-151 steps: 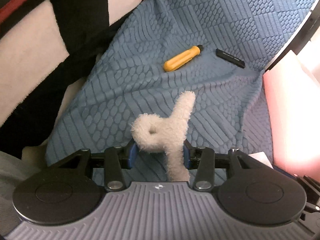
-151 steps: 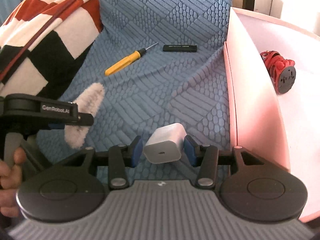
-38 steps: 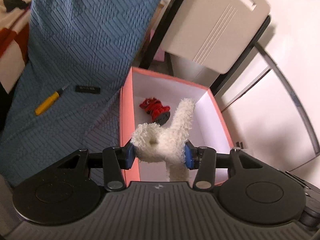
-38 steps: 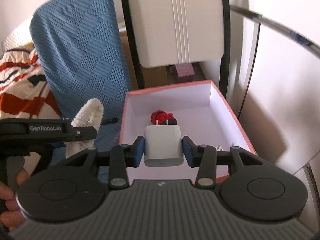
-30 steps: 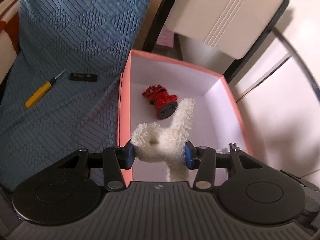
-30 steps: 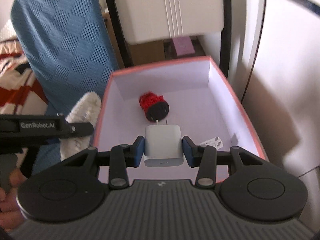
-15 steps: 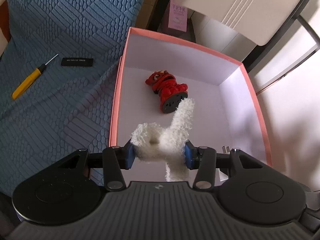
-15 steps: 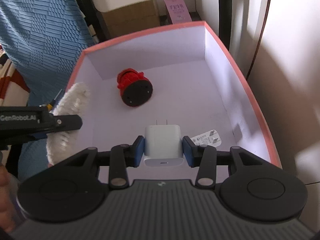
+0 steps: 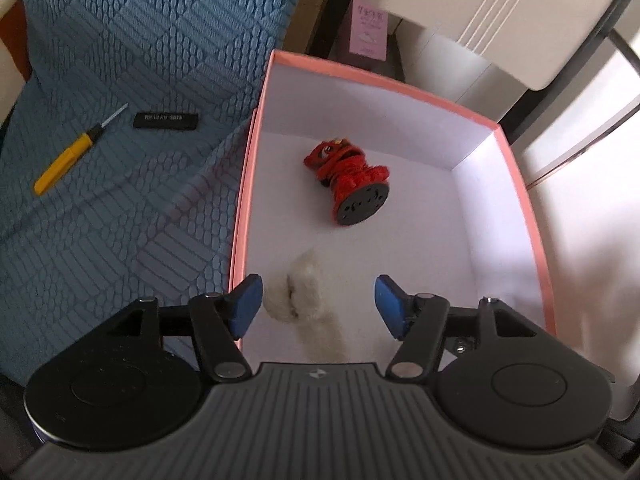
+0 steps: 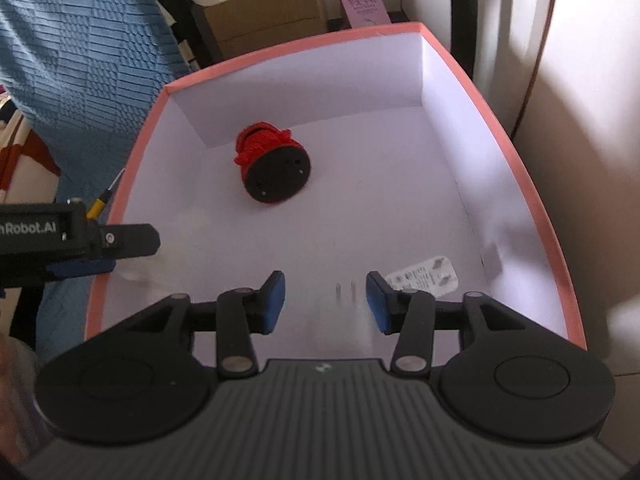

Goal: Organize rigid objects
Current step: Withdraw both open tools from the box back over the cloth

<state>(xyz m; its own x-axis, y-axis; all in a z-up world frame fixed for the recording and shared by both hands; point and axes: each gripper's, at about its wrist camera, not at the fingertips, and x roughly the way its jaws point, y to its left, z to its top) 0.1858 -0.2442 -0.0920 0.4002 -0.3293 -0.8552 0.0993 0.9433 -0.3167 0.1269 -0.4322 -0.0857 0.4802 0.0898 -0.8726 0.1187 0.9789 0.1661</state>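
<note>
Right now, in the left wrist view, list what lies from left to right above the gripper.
yellow screwdriver → black stick → pink box's left wall → red lion figurine → box's right rim

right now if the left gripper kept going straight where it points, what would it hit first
Most likely the white fuzzy toy between the open left gripper, its jaws just opened; then the pink box floor. Depth is unclear.
</note>
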